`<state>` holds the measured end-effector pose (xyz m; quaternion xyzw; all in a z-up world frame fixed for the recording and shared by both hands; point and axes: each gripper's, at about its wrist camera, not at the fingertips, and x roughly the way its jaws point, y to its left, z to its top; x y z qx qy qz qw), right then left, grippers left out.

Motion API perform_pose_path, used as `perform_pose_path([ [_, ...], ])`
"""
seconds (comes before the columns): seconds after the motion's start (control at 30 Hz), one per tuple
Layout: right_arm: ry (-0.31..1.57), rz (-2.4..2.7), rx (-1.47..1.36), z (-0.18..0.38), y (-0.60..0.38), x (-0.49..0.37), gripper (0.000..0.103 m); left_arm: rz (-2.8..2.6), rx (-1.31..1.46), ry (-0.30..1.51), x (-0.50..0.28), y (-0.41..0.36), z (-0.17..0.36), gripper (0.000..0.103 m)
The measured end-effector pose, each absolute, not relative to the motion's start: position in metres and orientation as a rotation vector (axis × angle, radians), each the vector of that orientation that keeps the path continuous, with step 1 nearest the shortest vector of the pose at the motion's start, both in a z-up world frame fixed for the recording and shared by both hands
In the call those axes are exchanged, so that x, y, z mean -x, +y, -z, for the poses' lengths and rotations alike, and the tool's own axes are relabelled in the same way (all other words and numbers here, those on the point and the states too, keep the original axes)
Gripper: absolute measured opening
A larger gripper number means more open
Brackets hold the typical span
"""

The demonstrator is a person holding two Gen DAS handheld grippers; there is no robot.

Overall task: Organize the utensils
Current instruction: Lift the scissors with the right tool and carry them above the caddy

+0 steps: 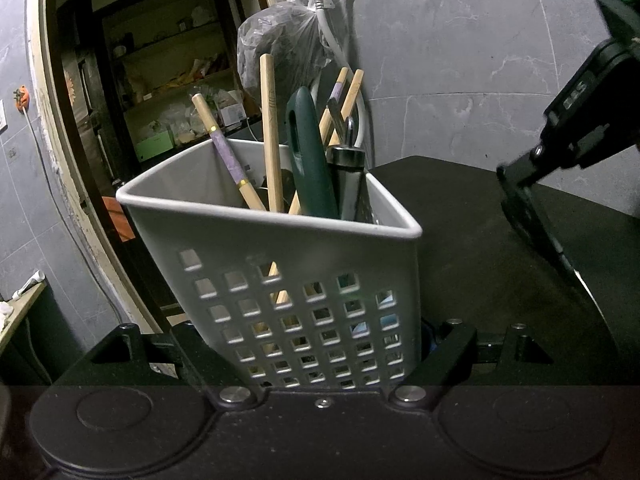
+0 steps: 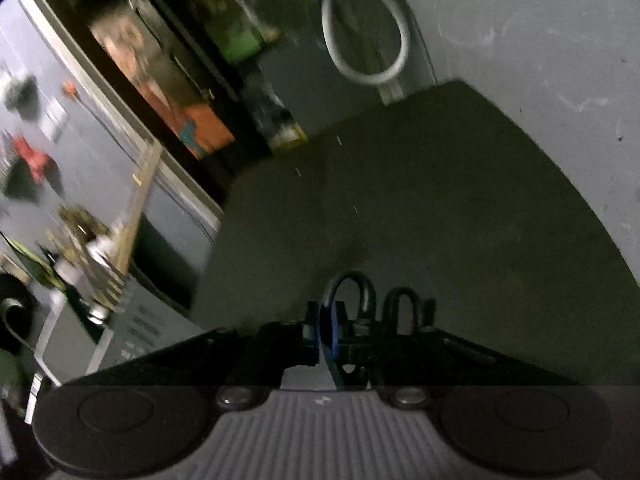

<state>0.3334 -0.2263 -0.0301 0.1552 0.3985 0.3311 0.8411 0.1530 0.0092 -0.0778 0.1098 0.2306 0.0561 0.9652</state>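
no writing on anything here is sharp enough to read. your left gripper [image 1: 320,354] is clamped on the lower sides of the grey perforated utensil holder [image 1: 280,240], held over the near edge of the dark table [image 1: 480,240]. inside it stand wooden chopsticks [image 1: 270,132], two banded in purple, a dark green handle [image 1: 310,152] and a metal-handled tool [image 1: 347,172]. your right gripper [image 2: 326,344] has its fingers together on a thin blue-edged thing [image 2: 329,332] with a dark loop; i cannot tell what it is.
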Motion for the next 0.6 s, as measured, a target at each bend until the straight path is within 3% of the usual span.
perform_pose_path([
  [0.3,0.610,-0.701,-0.383,0.005,-0.252,-0.304,0.006,-0.115,-0.223,0.469,-0.153,0.009,0.078,0.083],
  [0.6,0.405,-0.639,-0.073,-0.025,-0.218,-0.244,0.006,-0.115,-0.222,0.470,-0.153,0.009,0.078,0.083],
])
